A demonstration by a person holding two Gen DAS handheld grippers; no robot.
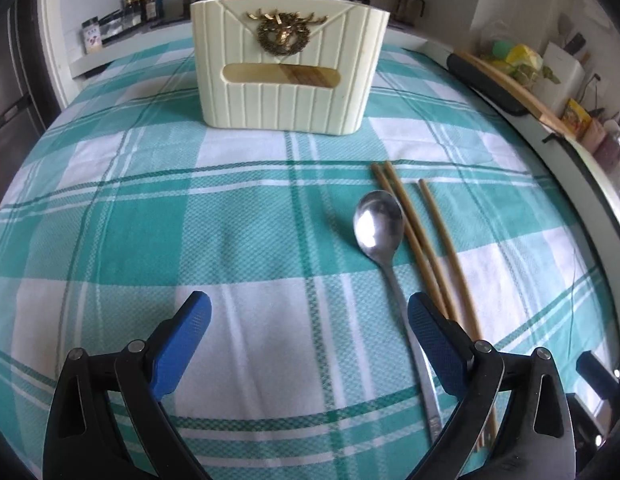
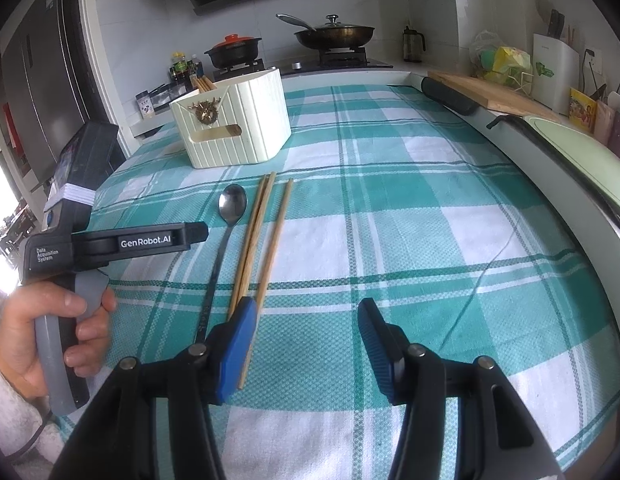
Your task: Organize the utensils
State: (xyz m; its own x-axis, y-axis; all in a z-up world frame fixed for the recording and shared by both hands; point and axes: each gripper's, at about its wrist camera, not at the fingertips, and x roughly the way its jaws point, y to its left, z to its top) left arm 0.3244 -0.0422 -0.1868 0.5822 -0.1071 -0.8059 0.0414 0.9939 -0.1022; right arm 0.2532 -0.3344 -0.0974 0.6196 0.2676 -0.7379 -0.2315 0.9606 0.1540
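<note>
A metal spoon [image 1: 378,224] [image 2: 232,202] lies on the teal checked tablecloth [image 1: 229,216] with three wooden chopsticks [image 1: 426,252] [image 2: 265,236] just to its right. At the far side stands a cream utensil holder [image 1: 287,76] [image 2: 233,124] with several chopsticks in it. My left gripper [image 1: 310,312] is open over bare cloth, its right pad beside the spoon's handle. My right gripper [image 2: 305,320] is open too, its left pad over the near ends of the chopsticks; nothing sits between its pads. The left gripper's body [image 2: 121,240] shows in the right wrist view, held by a hand [image 2: 49,332].
A stove with a clay pot [image 2: 233,52] and a lidded pan [image 2: 334,34] stands behind the holder. Bottles [image 2: 183,66] sit at the back left. A wooden cutting board [image 2: 494,96] and counter clutter line the right edge. A dark fridge [image 2: 33,80] is at the left.
</note>
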